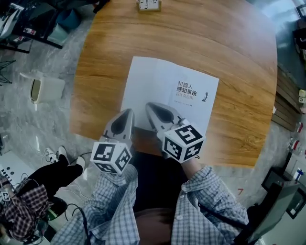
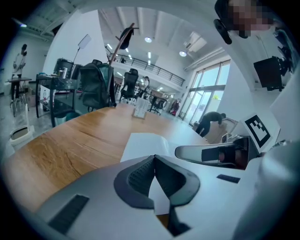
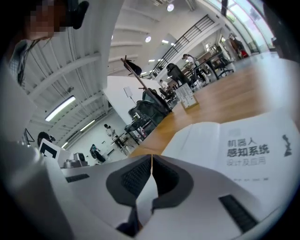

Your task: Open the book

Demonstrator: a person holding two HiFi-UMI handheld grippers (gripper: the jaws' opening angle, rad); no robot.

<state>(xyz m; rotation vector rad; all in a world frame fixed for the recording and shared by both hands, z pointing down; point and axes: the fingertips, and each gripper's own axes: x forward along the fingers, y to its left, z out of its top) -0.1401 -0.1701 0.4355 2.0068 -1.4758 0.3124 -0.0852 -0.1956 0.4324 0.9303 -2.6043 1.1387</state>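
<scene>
A white book (image 1: 168,90) lies open and flat on the round wooden table (image 1: 105,72); its left page is blank and its right page carries a dark printed title (image 1: 186,89). Both grippers hover over the book's near edge, side by side. My left gripper (image 1: 129,113) points at the near left corner with its jaws closed tip to tip, empty (image 2: 154,157). My right gripper (image 1: 149,105) is over the lower middle of the book, jaws likewise shut on nothing (image 3: 151,156). The book (image 3: 234,145) fills the right of the right gripper view. The right gripper (image 2: 211,152) also shows in the left gripper view.
A small white stand (image 1: 149,5) sits at the table's far edge. On the floor to the left are a white bin (image 1: 43,88) and cluttered equipment. The table's near edge runs just behind the grippers, by the person's legs.
</scene>
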